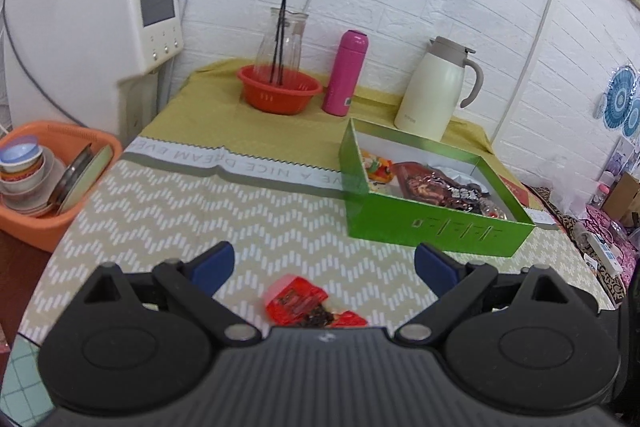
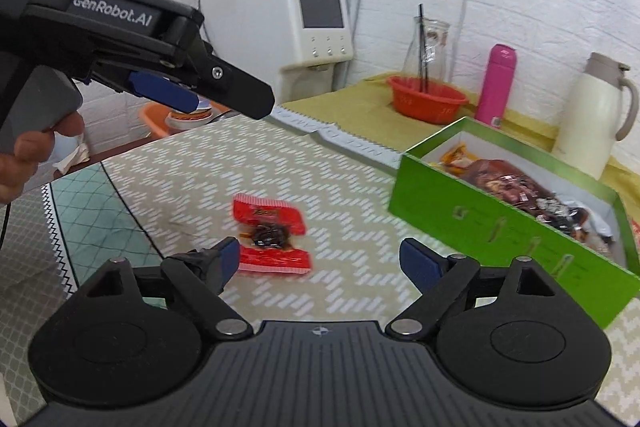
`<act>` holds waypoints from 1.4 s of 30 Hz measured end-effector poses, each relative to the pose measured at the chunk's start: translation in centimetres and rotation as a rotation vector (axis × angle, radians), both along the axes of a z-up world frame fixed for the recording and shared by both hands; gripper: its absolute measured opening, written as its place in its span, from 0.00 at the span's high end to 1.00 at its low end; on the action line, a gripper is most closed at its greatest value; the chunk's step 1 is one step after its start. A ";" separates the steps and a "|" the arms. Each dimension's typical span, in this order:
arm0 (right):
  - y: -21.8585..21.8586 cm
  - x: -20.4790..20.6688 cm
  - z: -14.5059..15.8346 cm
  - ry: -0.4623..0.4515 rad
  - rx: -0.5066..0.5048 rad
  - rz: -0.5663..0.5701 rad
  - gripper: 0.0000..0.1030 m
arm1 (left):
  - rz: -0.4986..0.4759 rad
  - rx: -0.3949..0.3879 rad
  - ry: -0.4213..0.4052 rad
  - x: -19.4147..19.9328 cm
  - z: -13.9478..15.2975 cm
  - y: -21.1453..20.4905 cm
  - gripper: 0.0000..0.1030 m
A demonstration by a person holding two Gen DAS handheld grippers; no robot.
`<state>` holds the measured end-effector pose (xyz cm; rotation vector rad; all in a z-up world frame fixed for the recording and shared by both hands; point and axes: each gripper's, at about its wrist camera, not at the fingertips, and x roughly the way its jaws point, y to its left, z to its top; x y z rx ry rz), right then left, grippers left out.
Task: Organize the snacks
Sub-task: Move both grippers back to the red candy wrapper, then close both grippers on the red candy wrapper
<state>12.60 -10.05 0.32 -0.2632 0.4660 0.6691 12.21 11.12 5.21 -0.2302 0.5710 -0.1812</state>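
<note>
A red snack packet [image 1: 306, 303] lies flat on the chevron tablecloth, below and between the open fingers of my left gripper [image 1: 324, 265], which hovers above it. In the right wrist view the same packet [image 2: 272, 231] lies just ahead of my open right gripper [image 2: 318, 261], near its left fingertip [image 2: 228, 259]. The left gripper [image 2: 200, 95] shows there high at the left, well above the table. A green box [image 1: 432, 223] with several snack packets inside stands to the right; it also shows in the right wrist view [image 2: 500, 227].
At the back of the table stand a red bowl [image 1: 278, 91] with a glass carafe, a pink bottle [image 1: 346, 73] and a cream thermos jug [image 1: 436, 89]. A white appliance [image 1: 92, 35] and an orange basin of dishes [image 1: 48, 179] are at the left, off the table.
</note>
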 end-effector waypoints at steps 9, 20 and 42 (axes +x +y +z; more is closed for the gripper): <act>5.7 2.4 -2.7 0.055 -0.043 0.066 0.03 | 0.016 -0.031 0.028 -0.8 -1.5 2.5 0.07; -0.9 -1.0 -3.4 0.065 -0.153 0.126 0.74 | -0.192 -0.047 0.118 0.1 -5.0 -2.5 0.07; -5.3 3.4 -3.0 0.191 0.094 0.024 0.40 | -0.131 -0.333 0.223 -4.9 -7.9 -2.1 0.20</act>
